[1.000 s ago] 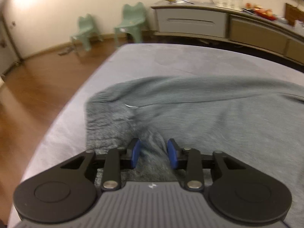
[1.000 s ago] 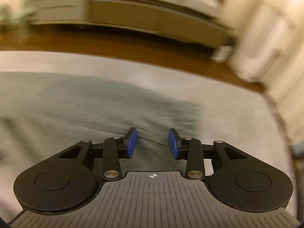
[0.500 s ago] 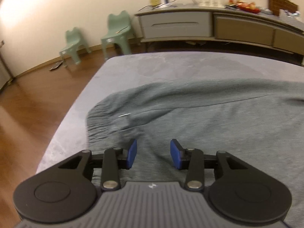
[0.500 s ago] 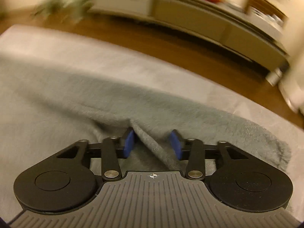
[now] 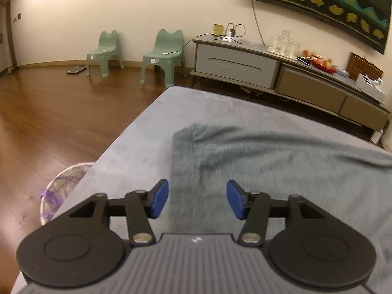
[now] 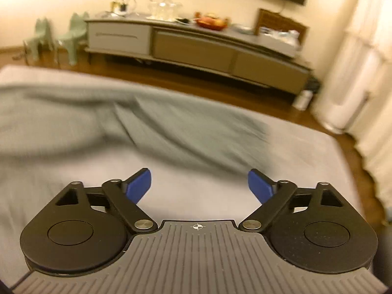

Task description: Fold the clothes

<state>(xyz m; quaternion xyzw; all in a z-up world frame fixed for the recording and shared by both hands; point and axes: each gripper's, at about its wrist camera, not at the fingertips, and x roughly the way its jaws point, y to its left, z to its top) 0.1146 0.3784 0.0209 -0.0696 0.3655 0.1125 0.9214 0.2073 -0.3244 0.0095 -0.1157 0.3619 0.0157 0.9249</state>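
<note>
Left wrist view: the left gripper (image 5: 197,201) fills the bottom of the frame, tilted down toward the grey bed (image 5: 137,147). Its blue pads (image 5: 159,202) stand apart and the jaws are opening; nothing is clamped, though the grey-green garment (image 5: 269,161) lies under the gap between them. The garment is spread flat across the centre and right of the frame, its long axis running from mid-frame out past the right edge, its rounded end toward the bed's left side. At lower left, beside the bed, a basket lined with a purple-tinted bag (image 5: 61,188) stands on the wooden floor (image 5: 49,112). In the upper left two green chairs (image 5: 161,56) stand by the wall; a low sideboard (image 5: 269,71) crosses the upper right, with glassware and a red dish on top and a dark picture above.

Right wrist view: the right gripper (image 6: 199,186) also points down at the bed (image 6: 306,152), released, its jaws opening wide, with only bare bed cover seen between the pads (image 6: 138,187). The garment (image 6: 171,122), blurred, lies beyond the fingertips, stretching from the left edge to right of centre, its far end well clear of the bed's right side. Behind it runs the sideboard (image 6: 196,49); the chairs (image 6: 71,36) sit at upper left, and pale curtains (image 6: 362,61) hang down the right edge.
</note>
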